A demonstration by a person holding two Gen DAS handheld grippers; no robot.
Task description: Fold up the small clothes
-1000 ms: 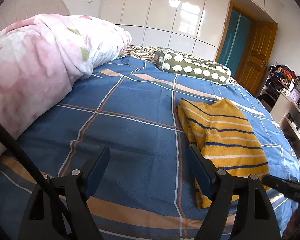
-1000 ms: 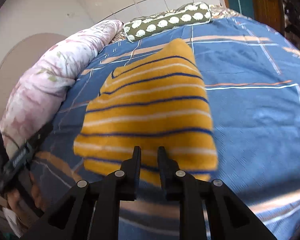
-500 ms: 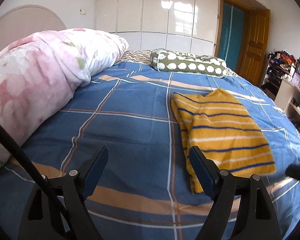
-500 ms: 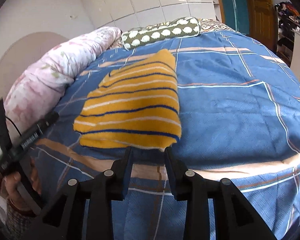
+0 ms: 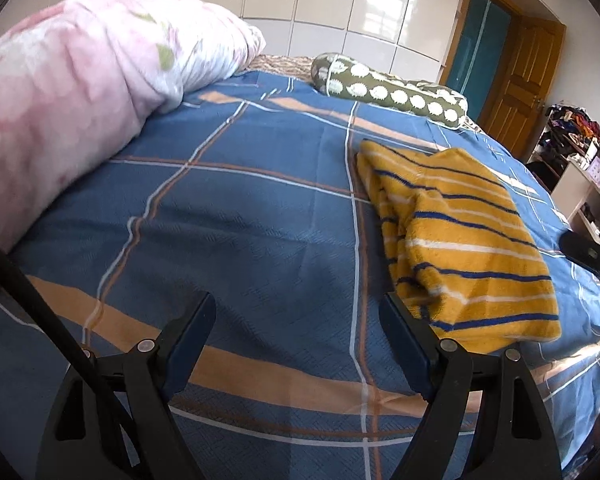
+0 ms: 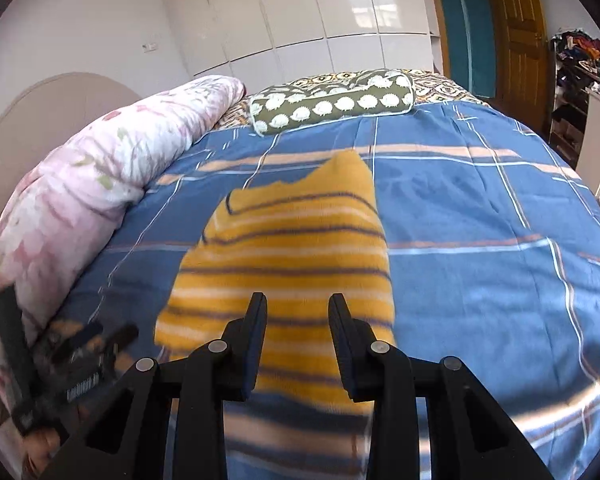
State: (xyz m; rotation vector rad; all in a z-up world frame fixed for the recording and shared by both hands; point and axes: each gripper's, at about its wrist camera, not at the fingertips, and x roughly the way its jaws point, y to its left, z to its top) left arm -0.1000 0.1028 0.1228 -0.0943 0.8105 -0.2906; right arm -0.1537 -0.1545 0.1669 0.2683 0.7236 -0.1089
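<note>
Yellow striped garment (image 5: 456,240), folded over on itself, lies on the blue plaid bed (image 5: 240,208), at 1 o'clock from the left gripper (image 5: 296,332). Left fingers spread wide, nothing between. Right gripper (image 6: 296,336) hovers over the near hem, fingers partly apart, gripping nothing. Fold looks laid; next likely another fold or smoothing. No containers seen.

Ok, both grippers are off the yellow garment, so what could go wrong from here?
1. The garment lies folded with uneven layers bunched along its left edge; a grab there might catch only the top layer and undo the fold.
2. The left gripper stands open over bare bedspread, beside the garment, so closing now would likely pinch bedspread instead.
3. The right gripper is open just above the garment; the blur suggests motion, so it could snag it.
</note>
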